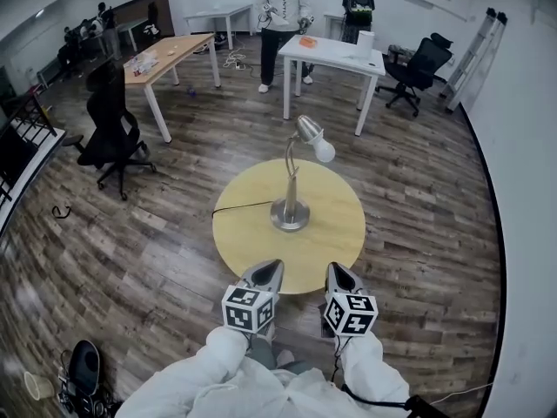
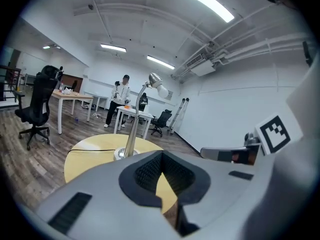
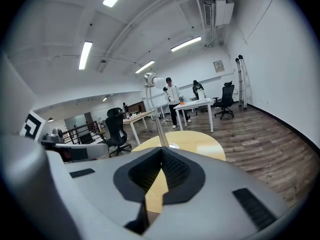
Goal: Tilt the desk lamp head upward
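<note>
A silver desk lamp (image 1: 291,190) stands on a round yellow table (image 1: 339,233), its base (image 1: 290,213) near the middle. The lamp head (image 1: 312,135) with a white bulb points right and slightly down. In the left gripper view the lamp (image 2: 135,129) rises ahead with its head (image 2: 156,82) up top; in the right gripper view the lamp stem (image 3: 157,119) and head (image 3: 152,79) stand ahead. My left gripper (image 1: 268,273) and right gripper (image 1: 338,275) hover side by side at the table's near edge, both shut with nothing between the tips, well short of the lamp.
A black cable (image 1: 239,207) runs from the lamp base off the table's left edge. A black office chair (image 1: 111,129) stands left, a white desk (image 1: 335,59) and a wooden desk (image 1: 165,59) behind. A person (image 1: 283,16) stands at the back. A ladder (image 1: 474,50) leans far right.
</note>
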